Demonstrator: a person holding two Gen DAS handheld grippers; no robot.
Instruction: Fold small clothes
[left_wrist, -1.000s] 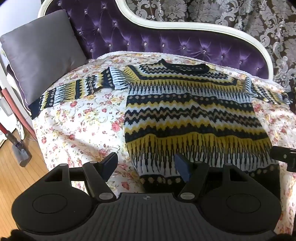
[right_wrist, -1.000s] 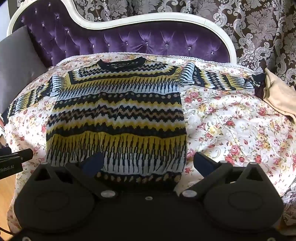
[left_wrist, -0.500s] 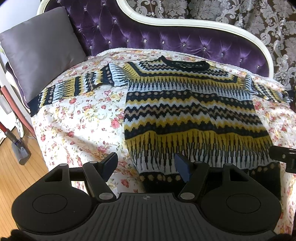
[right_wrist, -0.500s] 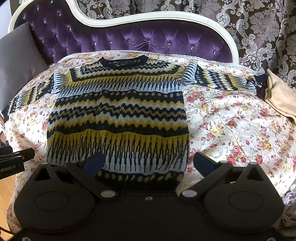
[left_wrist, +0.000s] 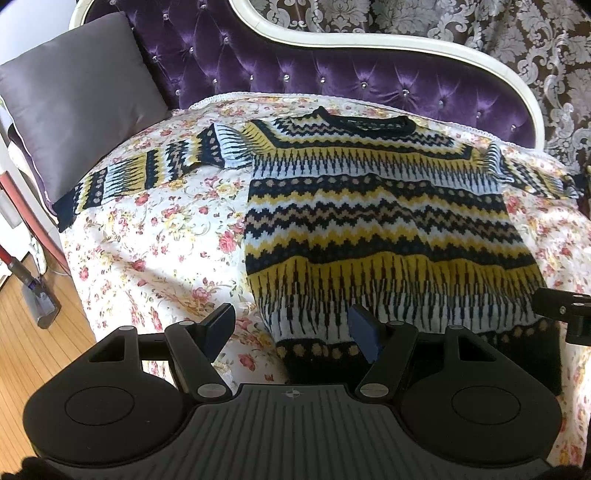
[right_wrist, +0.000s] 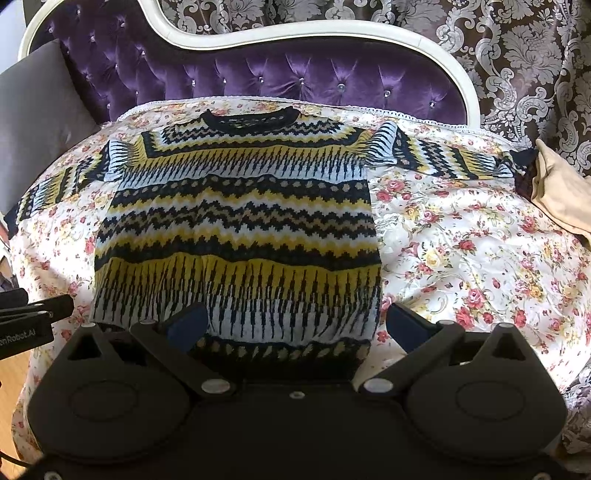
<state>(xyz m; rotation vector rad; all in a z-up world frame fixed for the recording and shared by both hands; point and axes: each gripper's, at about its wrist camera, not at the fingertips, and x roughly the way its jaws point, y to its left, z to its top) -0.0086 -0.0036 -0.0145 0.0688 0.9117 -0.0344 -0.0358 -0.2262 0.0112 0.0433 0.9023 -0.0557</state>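
A knitted sweater (left_wrist: 376, 229) with yellow, black and white zigzag bands lies spread flat, front up, on a floral sheet (left_wrist: 155, 236), sleeves stretched out to both sides. My left gripper (left_wrist: 291, 328) is open above the hem's left corner, nothing pinched between its blue pads. In the right wrist view the same sweater (right_wrist: 240, 229) fills the middle. My right gripper (right_wrist: 297, 325) is open wide over the right half of the hem. Each gripper shows at the edge of the other's view: the right gripper (left_wrist: 565, 314) and the left gripper (right_wrist: 33, 317).
The sheet covers a purple tufted sofa (left_wrist: 332, 74) with a white frame. A grey cushion (left_wrist: 74, 96) leans at the left end. A beige cloth (right_wrist: 561, 192) lies at the right end by the sleeve cuff. A floor cleaner (left_wrist: 37, 295) stands on the wooden floor, left.
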